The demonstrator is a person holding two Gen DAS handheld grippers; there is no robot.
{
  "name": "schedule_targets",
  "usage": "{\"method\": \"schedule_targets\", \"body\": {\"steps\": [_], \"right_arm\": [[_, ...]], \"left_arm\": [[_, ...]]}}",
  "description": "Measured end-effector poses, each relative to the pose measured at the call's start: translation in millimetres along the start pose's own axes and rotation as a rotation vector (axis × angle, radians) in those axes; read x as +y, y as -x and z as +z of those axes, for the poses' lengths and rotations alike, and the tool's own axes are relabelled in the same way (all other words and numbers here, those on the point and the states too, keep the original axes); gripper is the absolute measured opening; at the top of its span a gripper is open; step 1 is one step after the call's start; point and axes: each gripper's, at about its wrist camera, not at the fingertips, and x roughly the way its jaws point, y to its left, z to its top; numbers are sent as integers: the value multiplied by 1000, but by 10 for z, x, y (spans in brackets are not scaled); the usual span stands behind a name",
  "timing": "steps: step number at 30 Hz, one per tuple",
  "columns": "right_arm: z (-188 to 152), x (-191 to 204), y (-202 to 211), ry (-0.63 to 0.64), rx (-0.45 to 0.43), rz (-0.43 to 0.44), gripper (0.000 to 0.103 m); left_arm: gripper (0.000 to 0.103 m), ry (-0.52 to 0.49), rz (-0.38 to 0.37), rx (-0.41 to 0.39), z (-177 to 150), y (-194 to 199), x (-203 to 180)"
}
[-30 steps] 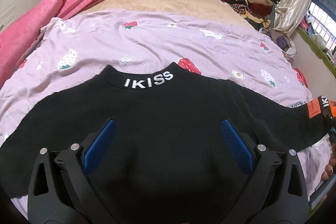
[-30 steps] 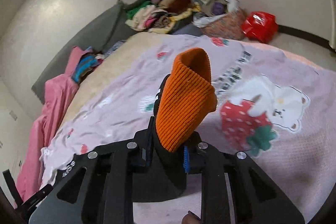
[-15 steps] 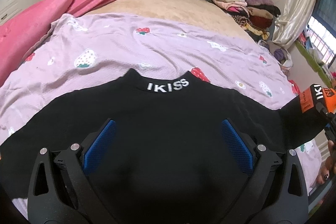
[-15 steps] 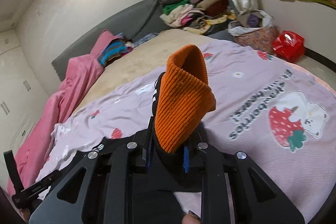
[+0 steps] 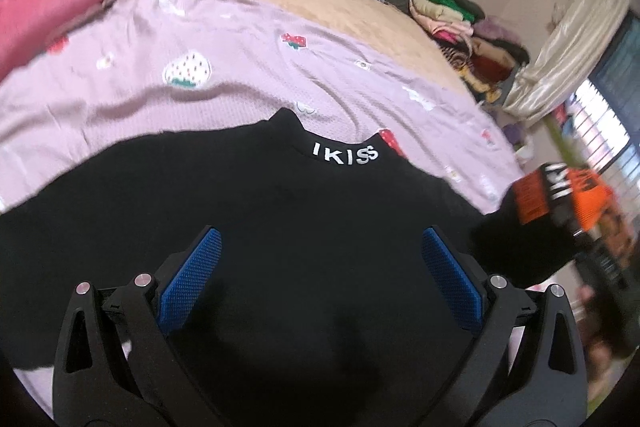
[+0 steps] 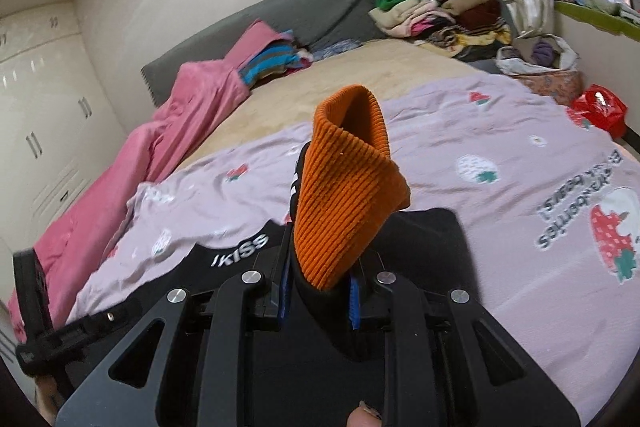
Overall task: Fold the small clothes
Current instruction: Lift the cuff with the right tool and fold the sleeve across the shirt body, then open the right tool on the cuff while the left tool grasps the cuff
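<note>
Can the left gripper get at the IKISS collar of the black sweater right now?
Probably yes. The left gripper is open over the black sweater, and nothing lies between it and the collar ahead; the right gripper holds the orange cuff off to the side.

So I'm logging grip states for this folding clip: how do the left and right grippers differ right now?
The left gripper is open, its blue fingers spread wide and holding nothing, while the right gripper is shut on the orange cuff. The left one hovers over the black sweater body below the IKISS collar; the right one holds the sleeve end up off the lilac blanket. Both are black with blue pads.
</note>
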Motion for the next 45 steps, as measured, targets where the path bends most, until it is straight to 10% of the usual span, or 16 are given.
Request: {"method": "schedule_targets", "body": {"steps": [15,28,36,45], "right_arm": [[-650,790,-697,139,192,107,24],[-970,737,-480,120,285,249,60],[-782,223,-159,45,209,179,60],[-668,-162,-61,-27,165,127,61]], "left_arm": [[94,154,-122,51,-6,-93,333],[93,119,-169,123,-113,-362,152],[56,57,-165,201,-279,-587,-64],[39,-23,-94,231,-422,-789,-272]]}}
